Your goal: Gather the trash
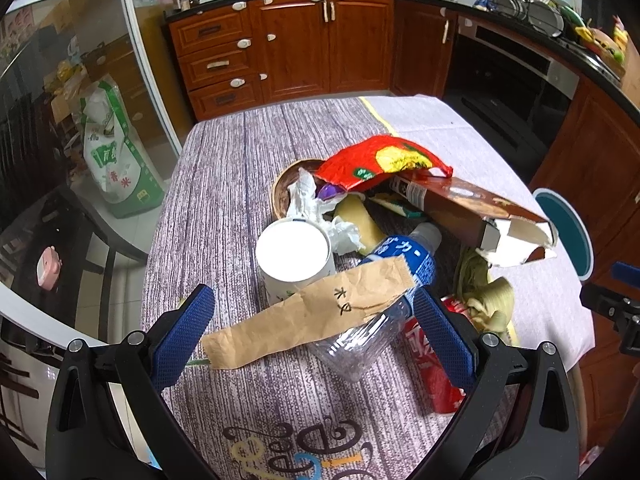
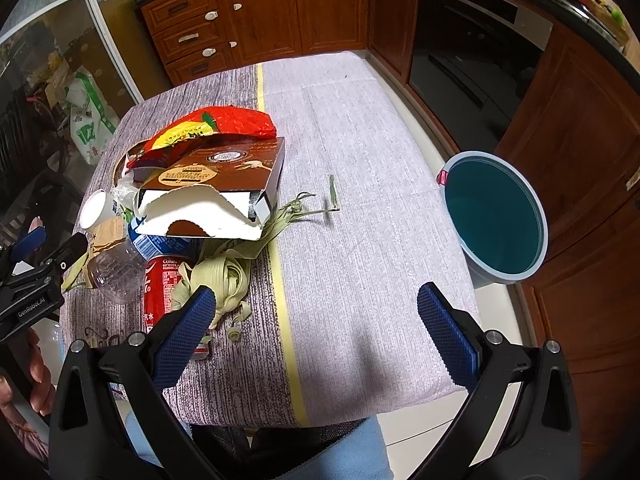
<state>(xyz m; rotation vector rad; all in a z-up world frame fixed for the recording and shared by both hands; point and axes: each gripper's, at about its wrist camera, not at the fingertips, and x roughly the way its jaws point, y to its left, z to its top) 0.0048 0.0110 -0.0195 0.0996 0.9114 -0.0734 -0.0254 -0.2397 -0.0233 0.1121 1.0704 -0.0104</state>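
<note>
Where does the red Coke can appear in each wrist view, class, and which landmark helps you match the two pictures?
Left wrist view: the red Coke can lies lower right, partly behind the left gripper's right finger.
Right wrist view: the can lies lower left, beside the green husks.
Shared landmark: the torn brown box on the pile.

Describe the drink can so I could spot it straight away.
Find the table and the heap of rubbish on its striped side. At the heap's near edge a red can lies on its side between a clear bottle and pale green husks, the only metal thing there.
</note>
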